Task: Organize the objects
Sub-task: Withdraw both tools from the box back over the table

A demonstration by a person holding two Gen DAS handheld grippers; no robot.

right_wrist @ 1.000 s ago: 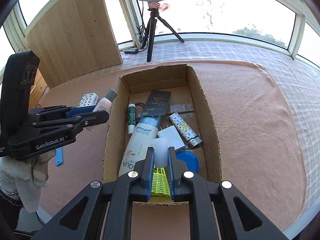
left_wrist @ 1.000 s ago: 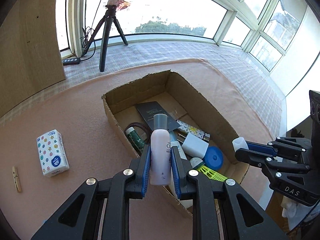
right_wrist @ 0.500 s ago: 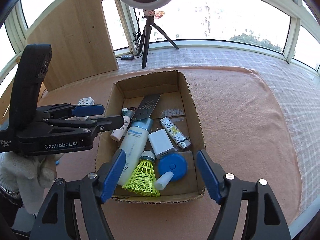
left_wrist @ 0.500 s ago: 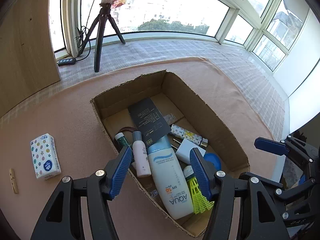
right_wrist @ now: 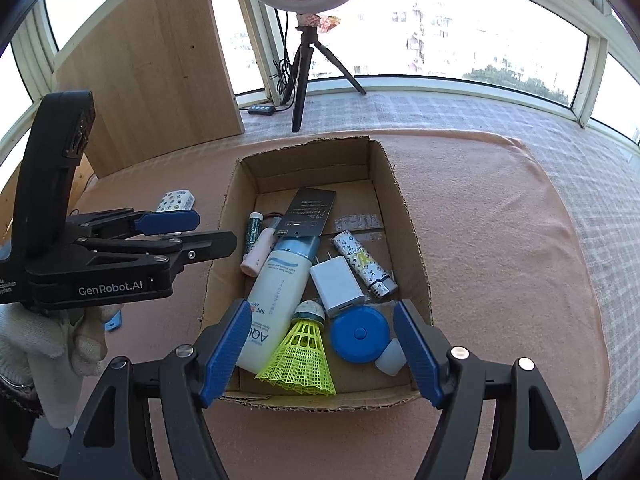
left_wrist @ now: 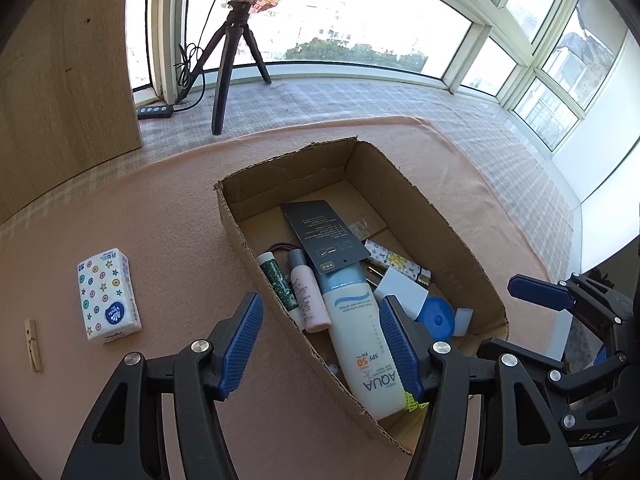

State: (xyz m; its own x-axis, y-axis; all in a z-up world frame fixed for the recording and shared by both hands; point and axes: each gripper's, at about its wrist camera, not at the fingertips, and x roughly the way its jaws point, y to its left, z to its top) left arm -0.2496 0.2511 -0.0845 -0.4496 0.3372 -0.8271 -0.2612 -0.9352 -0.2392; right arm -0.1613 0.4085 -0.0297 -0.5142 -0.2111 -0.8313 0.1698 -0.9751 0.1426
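Cardboard box (right_wrist: 404, 216) sits mid-surface on the pink cloth (right_wrist: 500, 240), open-topped, already holding most items: sunscreen bottle (right_wrist: 276, 296), small pink bottle (left_wrist: 306, 296), green tube (left_wrist: 276, 282), black card (left_wrist: 324, 236), white charger (right_wrist: 336, 284), patterned lighter (right_wrist: 364, 262), blue round case (right_wrist: 360, 334), yellow shuttlecock (right_wrist: 300, 354), small white cap (right_wrist: 390, 356).

Outside the box: tissue pack (left_wrist: 108, 294) at 9 o'clock of the box in the left wrist view, well apart from it; wooden clothespin (left_wrist: 33, 344) further out, near the cloth edge.

Left gripper (left_wrist: 320, 344): jaws wide apart, empty, hovering over the box's near-left wall, with the sunscreen and pink bottle seen between them. Right gripper (right_wrist: 322, 356): jaws wide apart, empty, over the box's near end; shuttlecock and blue case lie between them.

Judgement: likely next targets are the tissue pack and clothespin, both on the left gripper's side.

Risks:
- Both grippers crowd the near end of the box; a sideways swing could knock one against the other or catch the box wall and shift it.
- Tissue pack is soft; a hard squeeze would deform it and an edge grip could let it slip.
- Clothespin lies flat and thin on cloth; jaws may pinch fabric or fail to get under it.
- Box is crowded; a dropped item could land on the tilted sunscreen bottle and roll.
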